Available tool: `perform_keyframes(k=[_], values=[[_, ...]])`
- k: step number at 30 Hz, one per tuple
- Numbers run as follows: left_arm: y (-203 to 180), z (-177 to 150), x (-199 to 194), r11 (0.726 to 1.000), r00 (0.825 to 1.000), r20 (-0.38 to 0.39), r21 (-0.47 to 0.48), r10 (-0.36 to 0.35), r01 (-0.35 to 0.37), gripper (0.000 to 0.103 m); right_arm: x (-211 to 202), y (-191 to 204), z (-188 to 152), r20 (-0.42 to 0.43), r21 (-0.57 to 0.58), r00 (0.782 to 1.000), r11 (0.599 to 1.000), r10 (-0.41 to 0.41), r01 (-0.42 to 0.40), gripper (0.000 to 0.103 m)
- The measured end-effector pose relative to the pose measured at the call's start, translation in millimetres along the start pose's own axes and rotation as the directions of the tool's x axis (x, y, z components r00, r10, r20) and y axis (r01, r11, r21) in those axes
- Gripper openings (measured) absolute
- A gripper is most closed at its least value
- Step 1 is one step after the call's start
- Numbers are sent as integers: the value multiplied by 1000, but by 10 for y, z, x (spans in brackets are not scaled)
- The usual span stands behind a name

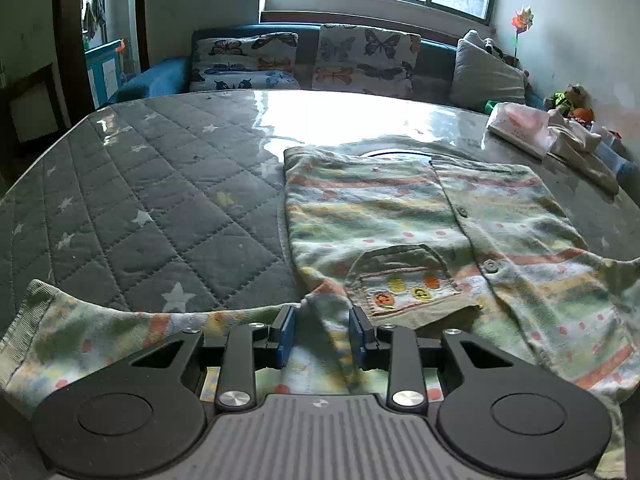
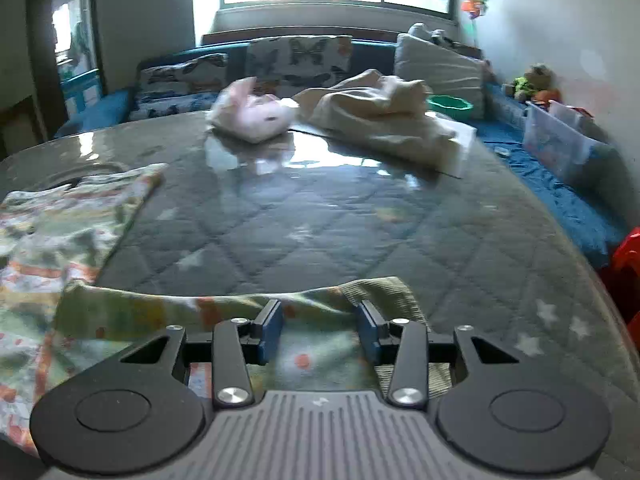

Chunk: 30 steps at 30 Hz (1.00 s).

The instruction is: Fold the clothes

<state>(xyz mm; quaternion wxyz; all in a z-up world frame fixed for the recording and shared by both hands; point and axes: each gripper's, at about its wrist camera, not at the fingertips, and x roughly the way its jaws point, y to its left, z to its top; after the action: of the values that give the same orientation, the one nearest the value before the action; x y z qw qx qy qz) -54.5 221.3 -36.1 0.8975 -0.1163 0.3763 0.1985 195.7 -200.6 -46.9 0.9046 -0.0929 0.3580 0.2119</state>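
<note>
Left gripper and right gripper both hung wide, holding nothing, each over a sleeve of the shirt spread flat on the table. Seemed to be the start of folding. Next: close on sleeves, fold them inward.

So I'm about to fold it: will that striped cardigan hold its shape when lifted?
Probably not: the cardigan looks like soft knit, already wrinkling between the left gripper fingers. It may slide on the glossy table.
</note>
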Motion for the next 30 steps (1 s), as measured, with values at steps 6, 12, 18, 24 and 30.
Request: perform_keyframes(k=[6,12,18,24,30], values=[[-38,24,-70,1000,1000,-6,3,-17,17,36,-150,201,-46,19,-68,999,997,-34,35,52],[-308,-27,-261,991,993,19,73,-115,113,41,-343,584,-218,-2,-132,994,985,112,-111,67],[-528,-178,-228,975,988,-21,157,-154,155,43,-397,645,-345,-6,-139,996,986,94,-94,74],[-637,-322,-230,963,991,-22,235,-132,133,47,-513,600,-413,-8,-145,995,985,95,-95,78],[-716,-258,-360,954,990,2,267,-143,137,47,-558,523,-471,3,-113,997,990,80,-79,80]])
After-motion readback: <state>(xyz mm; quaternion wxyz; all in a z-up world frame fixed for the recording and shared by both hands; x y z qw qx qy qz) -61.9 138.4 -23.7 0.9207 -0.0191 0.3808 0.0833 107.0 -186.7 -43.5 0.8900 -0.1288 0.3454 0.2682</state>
